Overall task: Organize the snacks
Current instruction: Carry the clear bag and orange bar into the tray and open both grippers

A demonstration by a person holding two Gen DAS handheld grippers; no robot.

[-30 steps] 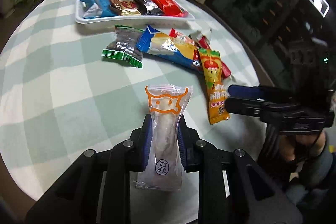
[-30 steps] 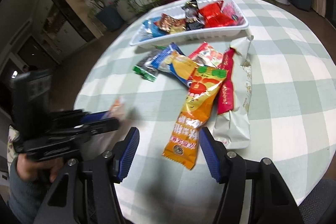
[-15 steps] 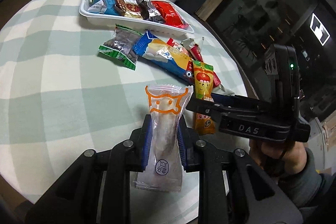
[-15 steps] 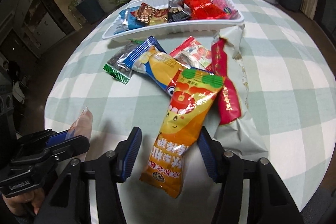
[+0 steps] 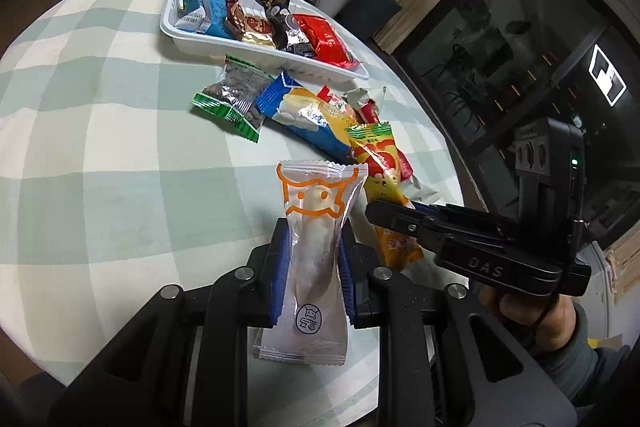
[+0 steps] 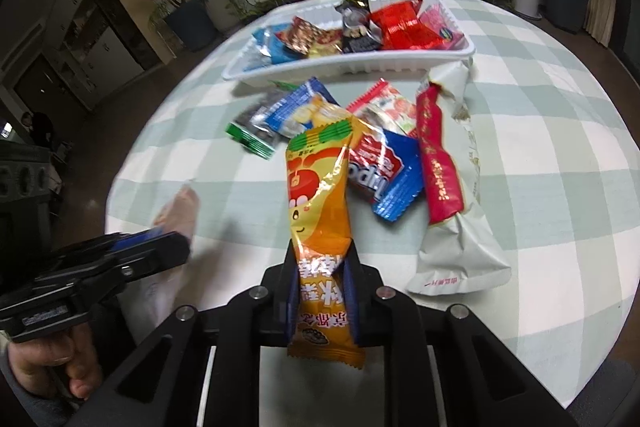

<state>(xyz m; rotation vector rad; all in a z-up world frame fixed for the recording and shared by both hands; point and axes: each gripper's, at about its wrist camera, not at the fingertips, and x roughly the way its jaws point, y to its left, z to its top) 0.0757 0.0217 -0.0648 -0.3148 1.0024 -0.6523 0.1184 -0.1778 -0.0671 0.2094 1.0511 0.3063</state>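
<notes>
- Left gripper [image 5: 311, 277]: jaws clamped on a clear packet with orange cat print [image 5: 314, 259], held upright above the near edge of the table [image 5: 100, 155].
- Right gripper [image 6: 323, 301]: jaws clamped on the lower part of a long orange snack packet [image 6: 320, 211]; its top end reaches up over the loose pile.
- White tray [image 6: 360, 69] at the far side of the table holds a blue packet [image 6: 276, 45], a brown-gold one [image 6: 306, 35], a black one [image 6: 356, 25], a red foil one [image 6: 404, 27] and a pink one [image 6: 438, 23] at the right end.
- Loose pile between tray and grippers: green-edged clear packet of dark pieces [image 5: 234, 99] at left, touching a blue-yellow packet [image 5: 308, 119]; a red-white packet [image 6: 386, 109] partly under it.
- Right of the orange packet: long red packet [image 6: 438, 163] lying on a long white packet [image 6: 460, 251], whose far end touches the tray wall.
- Orange packet overlaps the blue-yellow packet's near end.
- The two grippers sit side by side, close, near edge; a hand [image 5: 532, 315] in a grey sleeve shows behind the right one.
- Potted plants [image 6: 188, 7] beyond the table.
</notes>
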